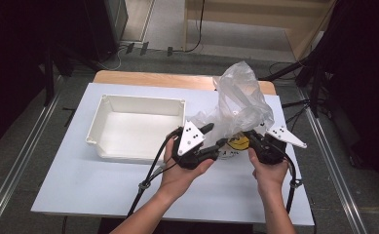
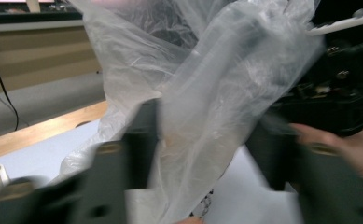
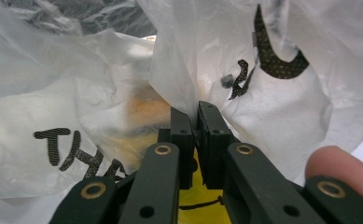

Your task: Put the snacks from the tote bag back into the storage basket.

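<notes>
Bag (image 1: 240,100): thin translucent plastic, crumpled, standing up at the right-centre of the table (image 1: 80,185), just right of the tray (image 1: 133,127). Its upper part rises above both grippers; its lower part rests between them.

Bag print: black lettering and a yellow patch near the bottom (lettering partly legible in the right gripper view, yellow seen directly beyond the jaws).

Left gripper (image 1: 210,139): held in the left hand (image 1: 182,170) at the bag's near-left side, jaws pointing right toward the bag. In the left gripper view the 2 jaws stand spread apart, with a fold of bag (image 2: 202,102) hanging between them (view blurred; contact with the film cannot be told).

Right gripper (image 1: 252,139): held in the right hand (image 1: 270,173) at the bag's near-right side. In the right gripper view the 2 jaws are pressed together on a fold of bag (image 3: 179,70), the film pinched at the tips (image 3: 195,114).

Tray: white, rectangular, open-topped, left of centre on the table, apart from both grippers.

Table: white top, wooden edge along the far side.
</notes>
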{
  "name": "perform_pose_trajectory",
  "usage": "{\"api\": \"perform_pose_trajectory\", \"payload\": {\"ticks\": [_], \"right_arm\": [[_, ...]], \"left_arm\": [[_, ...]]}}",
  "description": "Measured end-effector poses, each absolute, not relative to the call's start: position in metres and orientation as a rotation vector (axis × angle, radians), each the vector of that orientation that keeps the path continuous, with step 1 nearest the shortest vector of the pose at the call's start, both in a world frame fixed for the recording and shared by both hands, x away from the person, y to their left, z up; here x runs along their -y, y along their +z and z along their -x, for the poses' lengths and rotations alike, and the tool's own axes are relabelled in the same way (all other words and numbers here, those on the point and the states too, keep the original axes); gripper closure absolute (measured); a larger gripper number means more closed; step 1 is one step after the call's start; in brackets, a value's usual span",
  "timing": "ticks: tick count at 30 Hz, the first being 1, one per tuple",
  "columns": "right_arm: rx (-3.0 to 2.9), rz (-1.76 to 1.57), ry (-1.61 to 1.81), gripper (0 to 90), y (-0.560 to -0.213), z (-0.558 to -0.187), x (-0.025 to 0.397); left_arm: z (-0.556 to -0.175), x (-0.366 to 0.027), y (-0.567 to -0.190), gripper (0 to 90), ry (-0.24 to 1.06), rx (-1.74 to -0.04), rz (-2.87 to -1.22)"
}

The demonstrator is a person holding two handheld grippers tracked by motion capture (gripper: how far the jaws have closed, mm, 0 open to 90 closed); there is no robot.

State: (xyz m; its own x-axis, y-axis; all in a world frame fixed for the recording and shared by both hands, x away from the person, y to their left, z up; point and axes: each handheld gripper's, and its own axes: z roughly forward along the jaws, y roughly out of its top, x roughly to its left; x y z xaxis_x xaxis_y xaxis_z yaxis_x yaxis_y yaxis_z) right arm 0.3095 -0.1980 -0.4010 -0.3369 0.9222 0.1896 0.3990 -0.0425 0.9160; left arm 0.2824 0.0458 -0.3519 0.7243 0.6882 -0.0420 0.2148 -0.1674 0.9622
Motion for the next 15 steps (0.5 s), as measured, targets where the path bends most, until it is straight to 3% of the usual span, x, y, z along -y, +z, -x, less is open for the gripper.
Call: {"api": "perform_pose_trajectory", "payload": {"ticks": [3,15], "right_arm": [[-1.727,-1.428,1.371,89.5,-0.405,-0.311,0.202],[-1.733,-1.535,1.324,89.9,-0.431,-0.324,0.208]], "left_arm": [[-0.293,-0.048,-0.361,86.8,0.420,-0.746,-1.771],[-0.318,-0.046,-0.414,90.0,0.309,-0.899,-1.957]]}}
